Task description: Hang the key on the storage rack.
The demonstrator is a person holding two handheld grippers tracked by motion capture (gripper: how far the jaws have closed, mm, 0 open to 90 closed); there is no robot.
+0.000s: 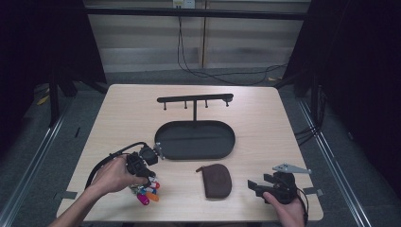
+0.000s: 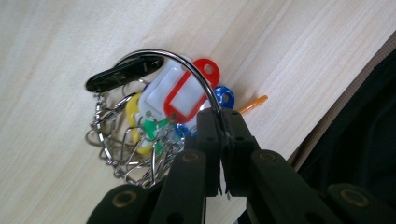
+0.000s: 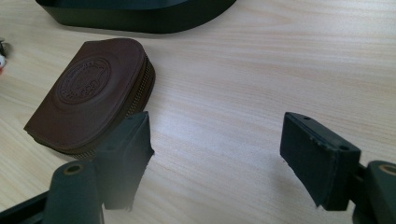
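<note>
- Left gripper view: the left gripper has its jaws pinched tight on the big metal ring of the bunch of keys — a grip on the ring lets the tags and chain hang free, likely so it can go on a hook.
- The bunch sits near the table's front-left edge, down-left of the black tray, the tags apparently barely off the wood.
- The right gripper waits with jaws wide apart and nothing between them, just right of the brown pouch, which lies in front of the tray.
- Counts: one tray, one pouch, one key bunch, and one rack behind the tray — four hooks. Tags: I make out red, white, blue, yellow, green, black; more may be hidden.
</note>
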